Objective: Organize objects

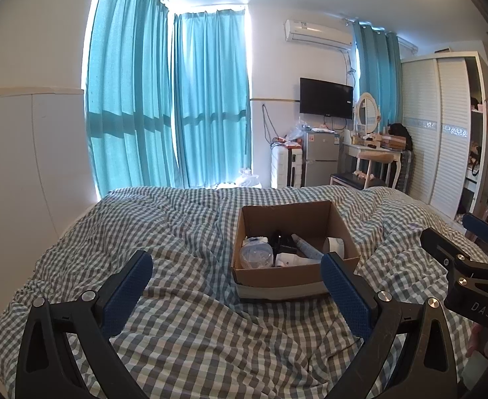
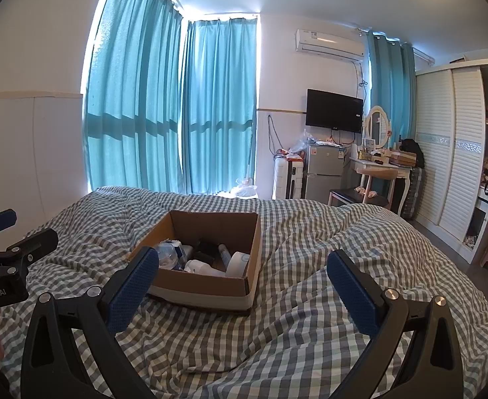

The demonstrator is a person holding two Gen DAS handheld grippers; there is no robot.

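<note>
— Cardboard box (image 1: 295, 252), where did it sit?
— On the checked blanket (image 1: 184, 232) of the bed, with a clear tub (image 1: 256, 255), a white roll (image 1: 336, 245) and a black thing (image 1: 282, 241) inside.
— Where were the grippers?
— The left gripper (image 1: 237, 276) hung just in front of it, and the right gripper (image 2: 244, 274) was near its right side. Both were wide open and held nothing.

an open brown cardboard box (image 1: 290, 219) sits upright on the checked bedcover, holding assorted small items (image 1: 277, 249) jumbled together.
</note>
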